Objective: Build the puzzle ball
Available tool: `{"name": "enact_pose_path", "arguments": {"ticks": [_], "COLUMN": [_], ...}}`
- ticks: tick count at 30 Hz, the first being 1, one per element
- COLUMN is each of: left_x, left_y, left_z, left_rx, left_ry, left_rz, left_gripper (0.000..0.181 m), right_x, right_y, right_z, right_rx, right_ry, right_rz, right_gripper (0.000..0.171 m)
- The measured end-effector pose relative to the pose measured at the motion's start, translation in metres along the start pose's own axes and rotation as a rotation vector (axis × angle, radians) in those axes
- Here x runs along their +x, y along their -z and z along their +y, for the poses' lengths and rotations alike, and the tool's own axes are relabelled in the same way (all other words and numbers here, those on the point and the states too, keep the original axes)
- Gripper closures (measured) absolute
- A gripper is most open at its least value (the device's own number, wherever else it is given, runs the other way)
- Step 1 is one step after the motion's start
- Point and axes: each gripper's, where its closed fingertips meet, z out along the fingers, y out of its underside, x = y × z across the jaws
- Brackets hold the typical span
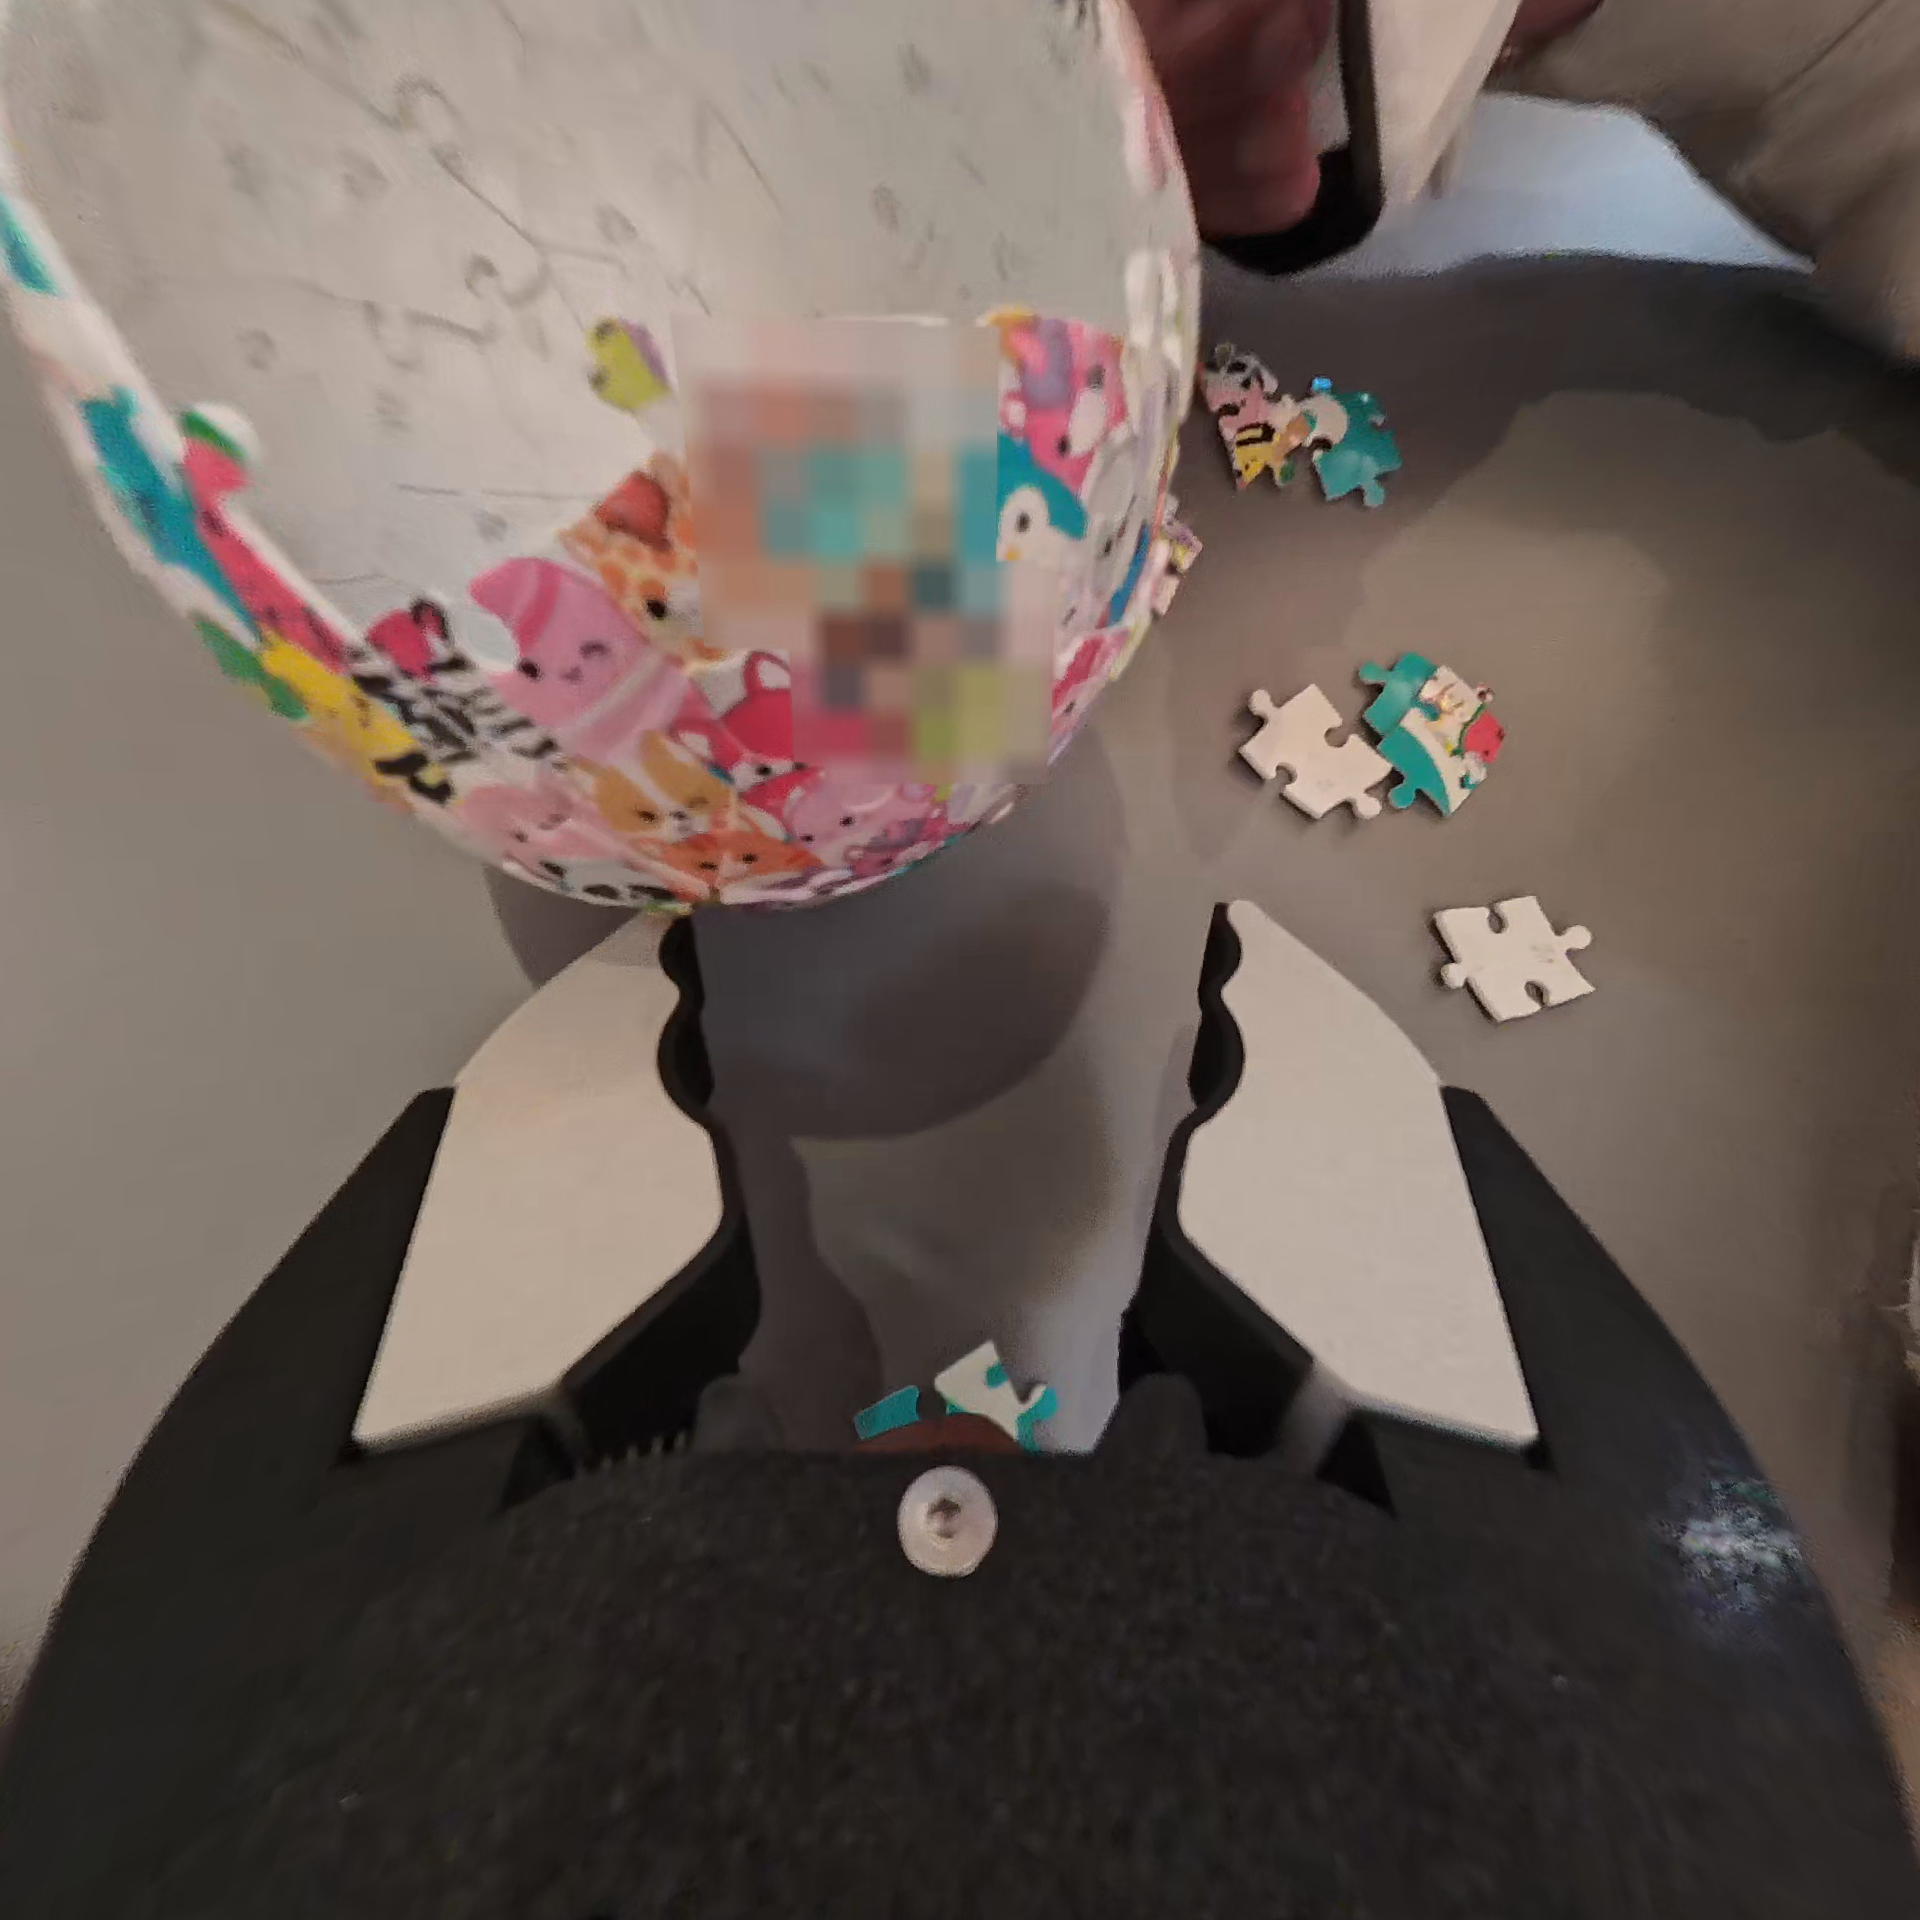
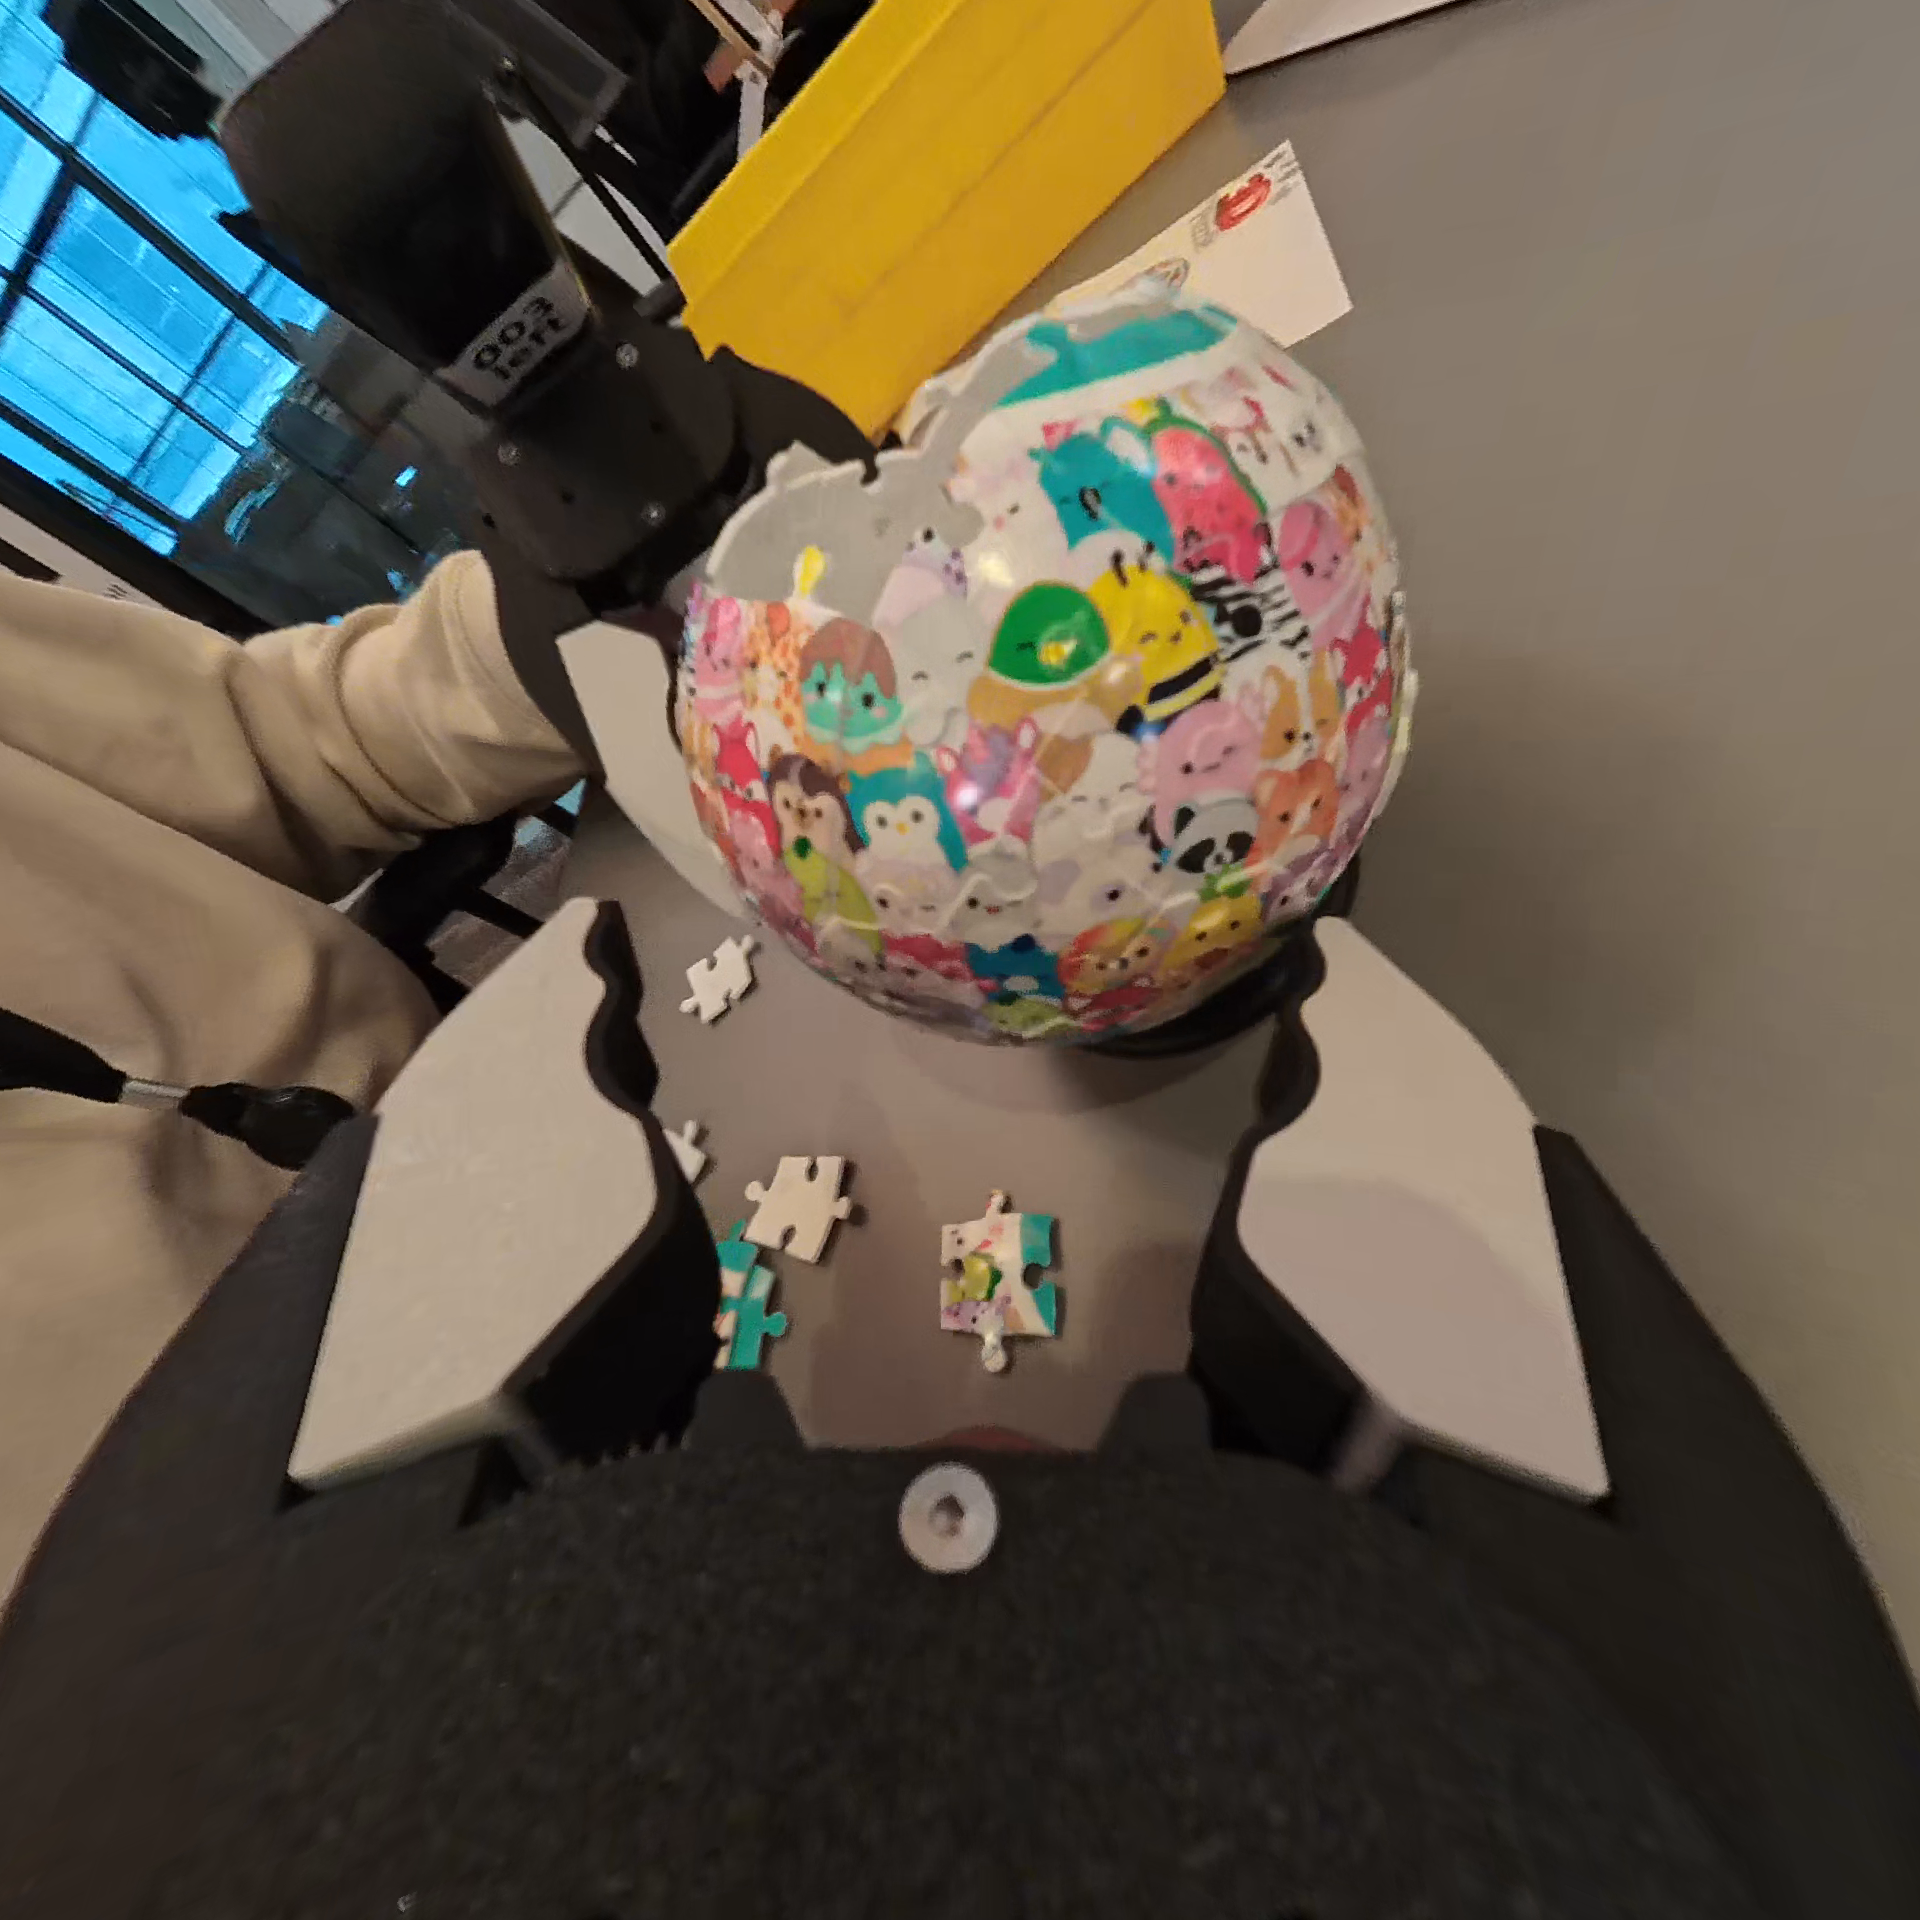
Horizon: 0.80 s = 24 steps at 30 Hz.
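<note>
Both grippers spread and empty: left gripper (image 1: 951, 935) beside the unfinished puzzle ball (image 2: 1039, 675) on the tabletop (image 2: 1662, 727); right gripper (image 2: 951, 966) above loose pieces (image 2: 1000, 1278). Next: pick one, probably.

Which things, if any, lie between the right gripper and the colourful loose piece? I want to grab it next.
Nothing visible does. The colourful loose piece lies face up on bare grey table right between the open right gripper's fingers; the white piece sits off to its side.

A grey table (image 2: 1662, 727) carries loose puzzle pieces (image 2: 1000, 1276), a yellow box (image 2: 935, 187) and a paper sheet (image 2: 1262, 249) toward its far edge.
</note>
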Motion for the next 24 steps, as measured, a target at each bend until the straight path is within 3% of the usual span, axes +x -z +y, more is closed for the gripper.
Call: {"name": "enact_pose_path", "arguments": {"ticks": [6, 9, 13, 16, 21, 24], "left_x": [-0.008, -0.010, -0.005, 0.000, -0.007, -0.012], "left_y": [0.002, 0.017, 0.013, 0.001, -0.005, 0.016], "left_z": [0.008, 0.002, -0.003, 0.000, 0.014, 0.013], "left_rx": [-0.044, 0.007, 0.020, -0.010, -0.083, -0.086], "left_ry": [0.000, 0.007, 0.031, 0.021, 0.007, -0.001], "left_rz": [-0.048, -0.058, -0.020, -0.015, -0.075, -0.152], "left_gripper": [0.095, 0.110, 0.108, 0.105, 0.104, 0.119], "right_x": [0.004, 0.009, 0.001, 0.001, 0.005, 0.011], "right_y": [0.004, 0.007, 0.004, 0.002, 0.002, 0.009], "right_z": [-0.014, 0.000, -0.001, -0.007, -0.012, -0.002], "right_rx": [0.032, 0.008, 0.032, 0.032, 0.048, 0.057], "right_ry": [0.038, -0.023, -0.059, -0.053, -0.042, -0.091], "right_rz": [0.044, 0.038, -0.029, -0.016, 0.006, 0.016], "right_gripper": [0.057, 0.059, 0.062, 0.055, 0.056, 0.062]}}
